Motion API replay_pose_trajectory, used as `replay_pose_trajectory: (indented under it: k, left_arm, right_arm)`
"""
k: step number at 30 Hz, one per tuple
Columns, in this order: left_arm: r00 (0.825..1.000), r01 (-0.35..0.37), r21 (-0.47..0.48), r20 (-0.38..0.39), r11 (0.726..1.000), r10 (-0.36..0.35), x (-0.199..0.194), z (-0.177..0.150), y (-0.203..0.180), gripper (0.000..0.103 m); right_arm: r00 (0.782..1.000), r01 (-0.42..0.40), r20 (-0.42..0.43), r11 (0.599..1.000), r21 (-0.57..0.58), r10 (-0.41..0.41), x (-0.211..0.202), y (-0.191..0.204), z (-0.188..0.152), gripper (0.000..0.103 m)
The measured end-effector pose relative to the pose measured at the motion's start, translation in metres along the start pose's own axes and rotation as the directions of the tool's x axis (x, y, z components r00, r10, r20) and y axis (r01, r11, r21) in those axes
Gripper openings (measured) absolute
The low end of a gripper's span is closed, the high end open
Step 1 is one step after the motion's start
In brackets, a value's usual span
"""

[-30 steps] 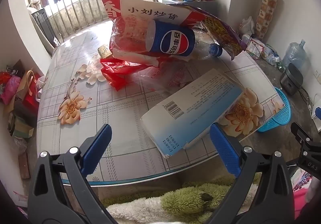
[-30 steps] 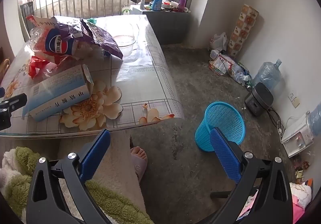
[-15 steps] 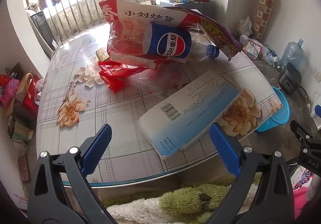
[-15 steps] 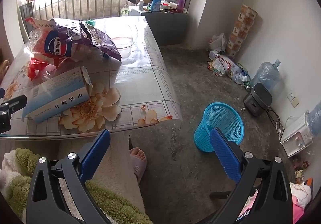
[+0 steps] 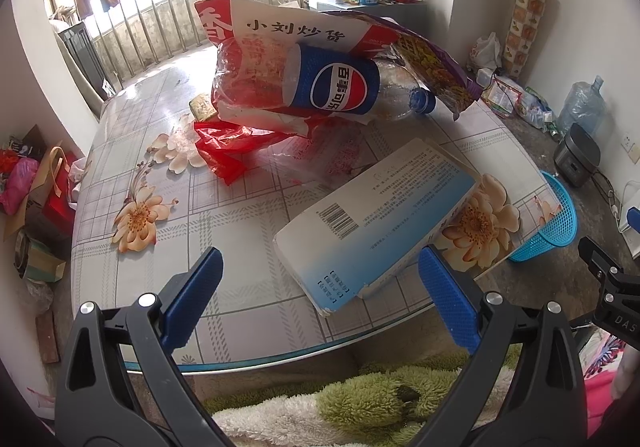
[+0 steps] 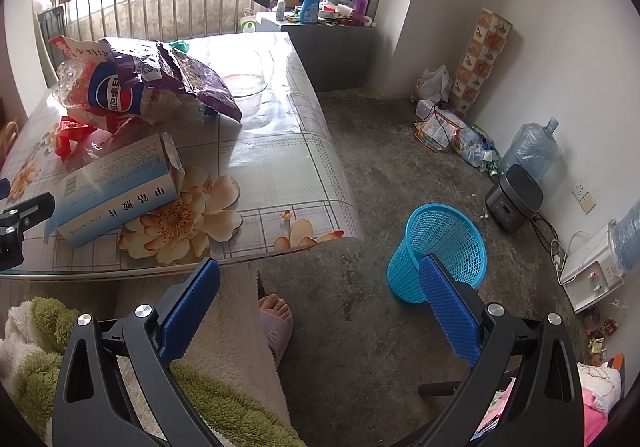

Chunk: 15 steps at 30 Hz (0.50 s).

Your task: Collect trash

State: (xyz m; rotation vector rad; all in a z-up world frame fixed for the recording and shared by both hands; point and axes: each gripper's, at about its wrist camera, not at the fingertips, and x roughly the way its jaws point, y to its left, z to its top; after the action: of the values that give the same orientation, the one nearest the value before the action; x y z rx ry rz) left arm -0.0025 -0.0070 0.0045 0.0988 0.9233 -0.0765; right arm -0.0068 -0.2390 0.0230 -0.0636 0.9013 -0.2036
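Trash crowded the table (image 5: 240, 311): a blue-white box (image 5: 372, 223) at its near edge, bottle (image 5: 348, 89) and bags (image 5: 256, 59) behind. Both claws, left (image 5: 320, 299) and right (image 6: 320, 303), gaped wide, empty. Basket (image 6: 440, 247) stood on the floor.

On the table (image 5: 248, 311), a carton (image 5: 376, 223) lies near the front edge toward the right corner. Behind it a Pepsi bottle (image 5: 344, 87) rests on its side atop snack bags (image 5: 256, 87). A mesh wastebasket (image 6: 444, 247) stands on the floor (image 6: 384, 175) right of the table.
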Motion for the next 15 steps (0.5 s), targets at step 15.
replay_pose_trajectory:
  k: [15]
  left_arm:
    - [1.000,0.000,0.002,-0.003,1.000,0.000,0.0011,-0.0009,-0.0014,0.094]
  right_arm:
    - [1.000,0.001,0.001,1.000,0.001,-0.001,0.0003,0.0001,0.0005,0.097]
